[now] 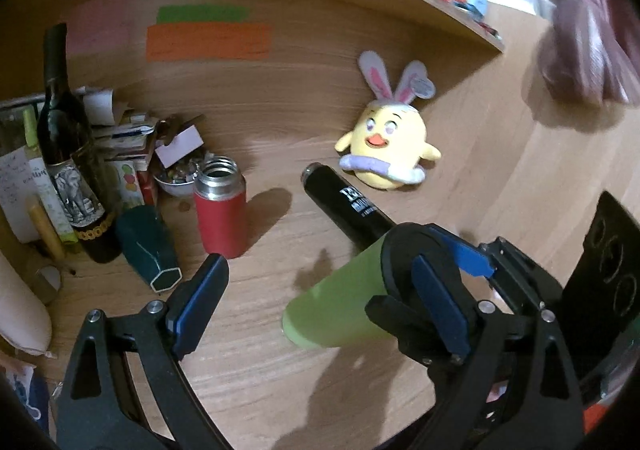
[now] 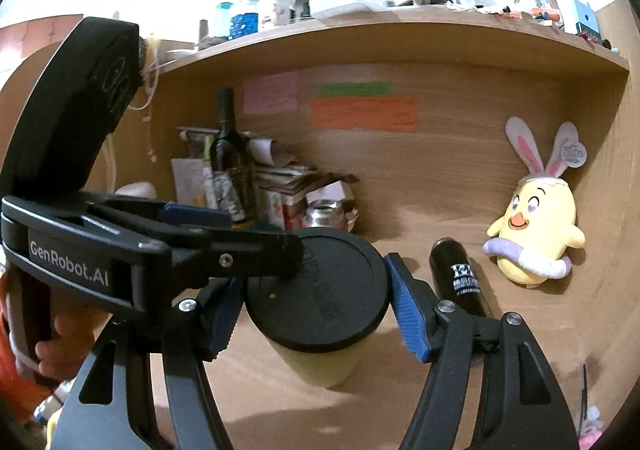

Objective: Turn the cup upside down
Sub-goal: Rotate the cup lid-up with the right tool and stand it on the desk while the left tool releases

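Right, the lime-green cylindrical cup with a black round lid (image 1: 336,306) is lying nearly sideways over the wooden bench (image 1: 248,370), its lid end pointing toward the right wrist camera and its base pointing away; I cannot tell whether it is touching the bench. The right gripper (image 2: 316,278) is clamping it, with its blue-padded fingers (image 2: 404,310) pressing on opposite edges of the lid. The left gripper (image 1: 296,284) is standing wide apart and gripping nothing, one of its fingers (image 1: 436,306) lying flat across the lid face while the other is hanging free beside the cup. Just beyond the cup, a black cylindrical bottle with white lettering (image 1: 344,202) is lying on the bench. A yellow plush chick with bunny ears (image 1: 384,146) is sitting near it, against the back wall. Off to the left, a red steel flask with an open mouth (image 1: 220,206) is standing upright, a dark green hexagonal cup (image 1: 148,250) is lying tipped over beside it, and a dark wine bottle (image 1: 64,130) is standing behind that one.
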A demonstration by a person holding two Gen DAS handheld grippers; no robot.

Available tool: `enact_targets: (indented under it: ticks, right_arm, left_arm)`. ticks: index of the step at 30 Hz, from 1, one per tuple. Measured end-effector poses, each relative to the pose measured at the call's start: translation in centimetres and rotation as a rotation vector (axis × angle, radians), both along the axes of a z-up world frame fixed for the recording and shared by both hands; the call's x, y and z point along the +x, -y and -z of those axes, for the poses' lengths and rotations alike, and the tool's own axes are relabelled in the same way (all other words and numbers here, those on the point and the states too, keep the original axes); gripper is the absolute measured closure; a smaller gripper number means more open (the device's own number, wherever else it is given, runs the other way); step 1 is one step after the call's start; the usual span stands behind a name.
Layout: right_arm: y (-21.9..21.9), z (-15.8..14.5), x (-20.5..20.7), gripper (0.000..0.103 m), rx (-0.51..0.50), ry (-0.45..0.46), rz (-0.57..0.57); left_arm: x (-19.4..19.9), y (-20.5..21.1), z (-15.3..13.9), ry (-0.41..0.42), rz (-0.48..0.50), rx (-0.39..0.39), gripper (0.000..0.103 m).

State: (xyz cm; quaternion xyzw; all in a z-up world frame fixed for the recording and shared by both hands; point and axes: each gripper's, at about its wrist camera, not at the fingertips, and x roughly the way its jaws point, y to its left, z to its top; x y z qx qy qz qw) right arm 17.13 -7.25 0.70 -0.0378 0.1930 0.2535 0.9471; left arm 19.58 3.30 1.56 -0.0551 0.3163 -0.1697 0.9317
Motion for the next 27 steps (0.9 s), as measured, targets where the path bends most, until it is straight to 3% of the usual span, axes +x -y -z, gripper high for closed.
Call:
enact_targets:
  ticks: [4, 13, 18, 24, 27]
  right_arm:
    - [-1.0, 0.4, 1.1, 0.039, -0.052, 0.016, 0.020]
    - [-0.8, 3.1, 3.4, 0.039, -0.018, -0.106, -0.010]
    - [-0.8, 3.6, 3.4, 0.039, -0.022, -0.127, -0.007]
    - [0.1, 3.0, 2.5, 0.039, -0.014, -0.129, -0.010]
    - [0.8, 2.3, 1.6, 0.038, -0.020, -0.116, -0.004]
  left_arm:
    - [1.1, -0.7, -0.1, 0.003, -0.037, -0.009, 0.008]
    - [2.9, -2.3, 0.1, 0.005, -0.122, 0.000, 0.008]
    - [3.4, -2.8, 0.1, -0.009, -0.114, -0.027, 0.008]
    - [3.0, -2.0, -0.5, 0.009, -0.114, 0.030, 0.008]
    - [1.7, -1.6, -1.3, 0.035, -0.110, 0.010, 0.008]
